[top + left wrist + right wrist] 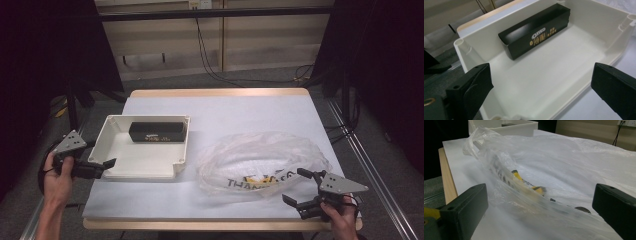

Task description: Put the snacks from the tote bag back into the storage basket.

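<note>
White sheeting covers the wood-edged desk (220, 107), where a crinkled, translucent plastic bag (260, 160) printed with dark and yellow lettering sprawls right of a smooth, rigid white tray (112, 132) with round corner posts. Inside the tray, against its far wall, lies a long matte-black carton (156, 132) with gold and white print. Left tool (102, 167), gripped level at the tray's near-left corner, has its jaws wide apart and empty; right tool (298, 186) gapes at the bag's near edge.

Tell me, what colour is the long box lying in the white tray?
Black, with gold and white lettering; the box shows best in the left gripper view.
</note>
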